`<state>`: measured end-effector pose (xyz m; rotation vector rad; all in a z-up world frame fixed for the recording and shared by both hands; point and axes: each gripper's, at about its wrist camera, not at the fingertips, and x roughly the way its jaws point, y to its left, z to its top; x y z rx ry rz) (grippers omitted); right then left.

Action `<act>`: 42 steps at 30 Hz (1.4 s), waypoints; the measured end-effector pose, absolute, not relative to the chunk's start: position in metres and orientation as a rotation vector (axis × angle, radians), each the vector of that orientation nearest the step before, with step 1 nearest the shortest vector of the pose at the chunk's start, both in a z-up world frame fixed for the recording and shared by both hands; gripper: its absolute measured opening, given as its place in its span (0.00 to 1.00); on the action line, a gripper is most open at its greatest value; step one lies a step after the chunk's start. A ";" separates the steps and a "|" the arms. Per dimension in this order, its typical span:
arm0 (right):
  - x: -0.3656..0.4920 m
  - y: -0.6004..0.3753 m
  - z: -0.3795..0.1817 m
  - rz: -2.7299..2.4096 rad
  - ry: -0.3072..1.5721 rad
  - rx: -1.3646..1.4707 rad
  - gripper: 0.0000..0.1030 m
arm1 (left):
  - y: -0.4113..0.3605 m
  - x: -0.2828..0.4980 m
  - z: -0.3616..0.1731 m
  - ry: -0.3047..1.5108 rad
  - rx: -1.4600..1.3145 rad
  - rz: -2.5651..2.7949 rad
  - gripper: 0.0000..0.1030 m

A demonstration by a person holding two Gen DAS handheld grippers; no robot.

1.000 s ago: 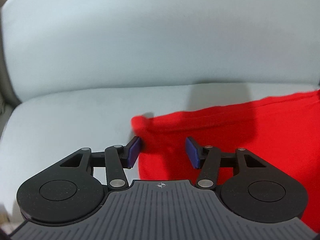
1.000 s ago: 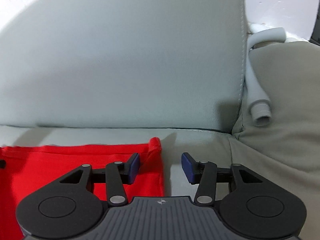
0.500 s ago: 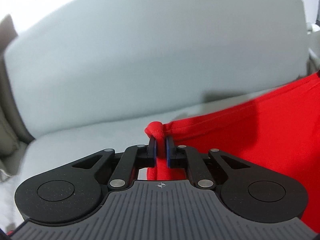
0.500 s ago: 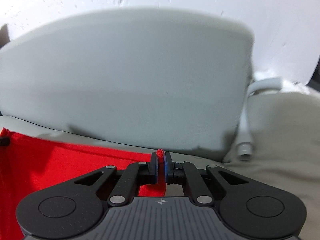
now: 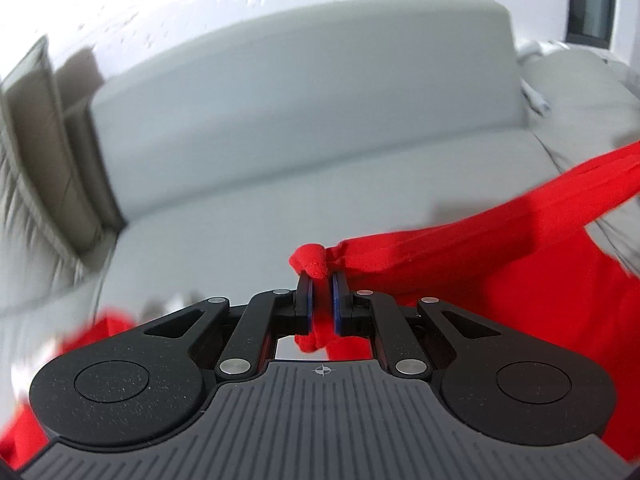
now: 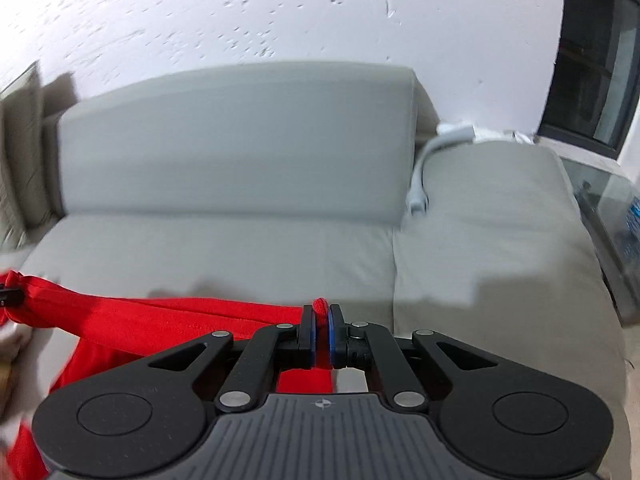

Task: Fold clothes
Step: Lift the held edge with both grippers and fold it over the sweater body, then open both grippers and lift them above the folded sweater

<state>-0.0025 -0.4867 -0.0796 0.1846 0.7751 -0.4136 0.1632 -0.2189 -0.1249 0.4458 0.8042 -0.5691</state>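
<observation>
A red garment (image 5: pixel 500 264) hangs in the air above a grey sofa, stretched between both grippers. My left gripper (image 5: pixel 321 280) is shut on one bunched corner of it, and the cloth runs off to the right edge of that view. In the right wrist view the same red garment (image 6: pixel 168 324) stretches leftward from my right gripper (image 6: pixel 321 314), which is shut on the opposite corner. The far left tip of the cloth meets the other gripper's dark finger at the frame edge. The lower part of the garment droops out of sight behind the gripper bodies.
The grey sofa seat (image 6: pixel 224 256) and backrest (image 6: pixel 240 136) lie ahead. A beige cushion (image 6: pixel 492 216) sits at the right with a grey hose (image 6: pixel 420 184) beside it. Brown cushions (image 5: pixel 44 152) stand at the left. A dark window (image 6: pixel 592 60) and a white wall lie behind.
Both grippers went from open beside the garment's corners to shut on them. They have since risen and pulled back, lifting the red cloth off the seat.
</observation>
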 end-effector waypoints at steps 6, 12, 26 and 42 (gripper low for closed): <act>-0.048 -0.462 -0.118 -0.436 0.861 0.169 0.05 | -0.203 0.072 -0.146 0.862 0.479 -0.551 0.09; -0.085 -0.444 -0.112 -0.456 0.850 0.165 0.05 | -0.197 0.031 -0.141 0.831 0.484 -0.563 0.08; -0.126 -0.434 -0.131 -0.339 1.003 0.227 0.35 | -0.159 0.002 -0.161 1.062 0.549 -0.591 0.38; -0.123 -0.386 -0.142 -0.257 0.909 0.254 0.32 | -0.170 -0.007 -0.129 0.938 0.333 -0.723 0.36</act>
